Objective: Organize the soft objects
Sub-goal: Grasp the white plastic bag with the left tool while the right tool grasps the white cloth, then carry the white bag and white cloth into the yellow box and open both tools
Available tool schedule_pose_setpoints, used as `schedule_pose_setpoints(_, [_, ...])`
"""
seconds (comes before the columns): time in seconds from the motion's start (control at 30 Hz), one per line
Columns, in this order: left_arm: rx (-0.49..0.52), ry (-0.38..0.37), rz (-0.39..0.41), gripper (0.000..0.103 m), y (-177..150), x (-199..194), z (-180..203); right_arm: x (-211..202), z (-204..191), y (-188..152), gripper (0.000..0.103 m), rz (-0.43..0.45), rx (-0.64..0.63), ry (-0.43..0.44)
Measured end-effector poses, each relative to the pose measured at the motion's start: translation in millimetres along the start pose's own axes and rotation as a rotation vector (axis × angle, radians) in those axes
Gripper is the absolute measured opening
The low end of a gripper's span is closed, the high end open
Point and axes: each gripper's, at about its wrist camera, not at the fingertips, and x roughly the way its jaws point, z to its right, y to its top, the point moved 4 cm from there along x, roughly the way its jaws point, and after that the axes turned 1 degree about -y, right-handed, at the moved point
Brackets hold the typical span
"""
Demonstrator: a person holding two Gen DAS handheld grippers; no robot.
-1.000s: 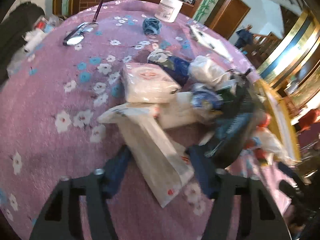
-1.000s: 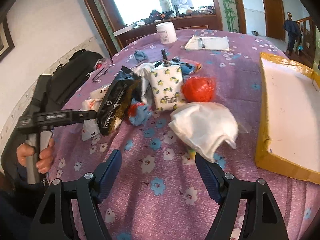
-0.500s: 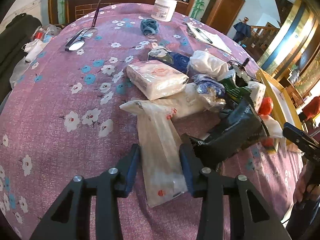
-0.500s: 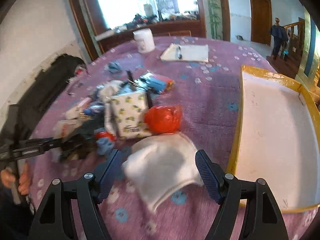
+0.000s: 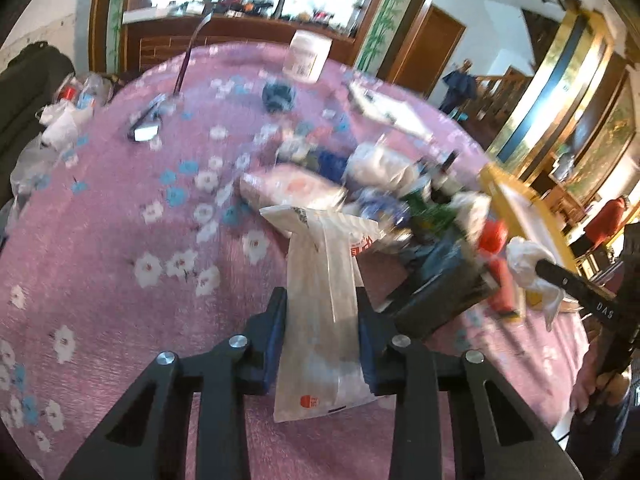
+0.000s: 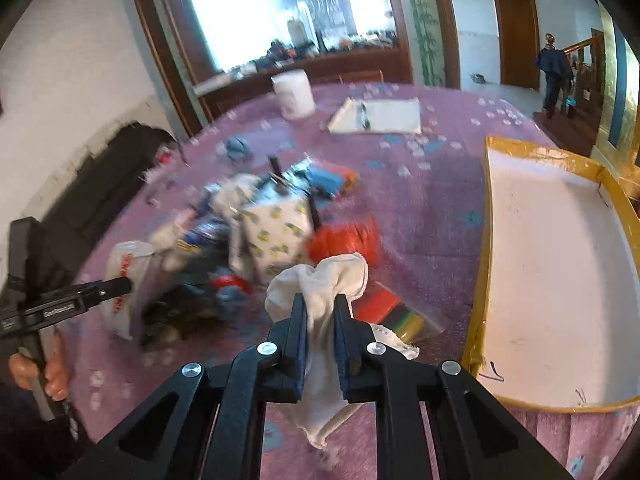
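Observation:
A white plastic bag with red print point(image 5: 320, 264) hangs lifted between the blue pads of my left gripper point(image 5: 320, 300), whose jaws are closing and press on both of its sides. In the right wrist view, my right gripper point(image 6: 320, 304) has its jaws closing tight on a crumpled white cloth point(image 6: 324, 276), held just above the purple flowered tablecloth point(image 6: 420, 208). The cloth droops below the fingers. From the side, the left gripper point(image 6: 118, 285) shows at the left with the bag point(image 6: 124, 264).
A pile of soft packs lies mid-table: a lemon-print pack point(image 6: 276, 236), a red bag point(image 6: 348, 240), a black pouch point(image 5: 440, 296), a pink tissue pack point(image 5: 296, 190). The yellow-rimmed white tray point(image 6: 486, 240) sits right. A white tub point(image 6: 294, 94) and notebook point(image 6: 380, 116) stand behind.
Both grippers have shut: the left on the white plastic bag, the right on the white cloth. Both have risen a little, lifting their loads off the table.

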Motion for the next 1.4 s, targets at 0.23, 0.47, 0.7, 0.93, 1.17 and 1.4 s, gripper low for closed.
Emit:
schedule_pose_setpoints(0.23, [0.042,-0.036,0.034,0.031,3.3,-18.3,24.7,-20.7,-6.1,-2.2,0.013,0.074,0.023,0.073])
schedule_pose_setpoints(0.47, [0.13,-0.069,0.028,0.031,6.5,-13.4,70.4,-25.4,4.1,-7.9,0.013,0.079,0.057,0.07])
schedule_pose_setpoints(0.7, [0.231,-0.136,0.004,0.031,7.7,0.2,131.6,-42.3,27.4,-5.5,0.013,0.125,0.116,0.052])
schedule_pose_setpoints(0.93, [0.311,-0.194,0.001,0.031,13.8,8.3,192.9,-64.1,67.2,4.4,0.013,0.189,0.197,0.013])
schedule_pose_setpoints(1.17, [0.354,-0.231,-0.016,0.031,26.8,28.2,250.4,-83.8,111.2,31.3,0.013,0.275,0.284,-0.045])
schedule_pose_setpoints(1.4, [0.375,-0.232,0.001,0.031,53.6,47.6,295.5,-91.9,160.2,83.1,0.013,0.378,0.364,-0.122])
